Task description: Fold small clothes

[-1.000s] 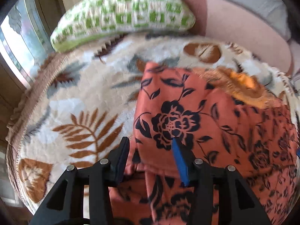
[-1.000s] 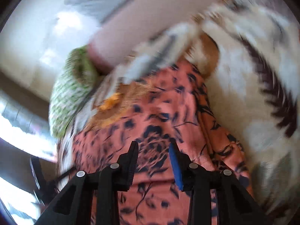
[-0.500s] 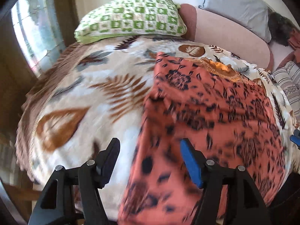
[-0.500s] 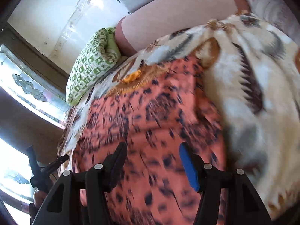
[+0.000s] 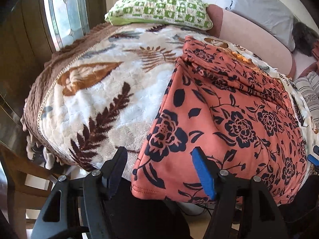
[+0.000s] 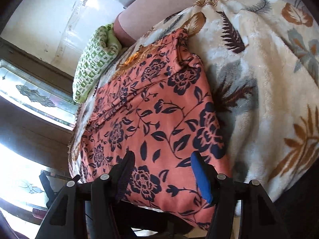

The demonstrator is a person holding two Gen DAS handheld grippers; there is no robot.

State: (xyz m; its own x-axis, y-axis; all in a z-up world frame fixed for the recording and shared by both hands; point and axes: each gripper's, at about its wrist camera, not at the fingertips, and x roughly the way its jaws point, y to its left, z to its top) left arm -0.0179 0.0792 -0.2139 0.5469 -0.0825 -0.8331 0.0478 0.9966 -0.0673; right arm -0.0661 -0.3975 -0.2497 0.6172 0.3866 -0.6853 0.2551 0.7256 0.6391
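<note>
- My left gripper (image 5: 161,171) has its jaws parted to a middle width and holds nothing; the near left corner of the orange floral garment (image 5: 229,123) lies below the gap, but the pads do not press on it.
- My right gripper (image 6: 163,174) also has its jaws parted to a middle width and grips nothing; the near hem of the same garment (image 6: 155,119) shows between the fingers, loose.
- The garment lies spread flat on the leaf-patterned blanket (image 5: 95,91), and its near edge hangs a little over the near edge of the bed.
- At the far end of the garment there is a bunched fold, and a patch with golden embroidery shows beside it.
- The green checked pillow (image 5: 161,6) rests at the far edge of the blanket, well apart from the garment.
- A pink bolster (image 5: 253,37) lies behind the blanket, beside the pillow.
- At the left side of the bed a window (image 5: 65,14) is seen.
</note>
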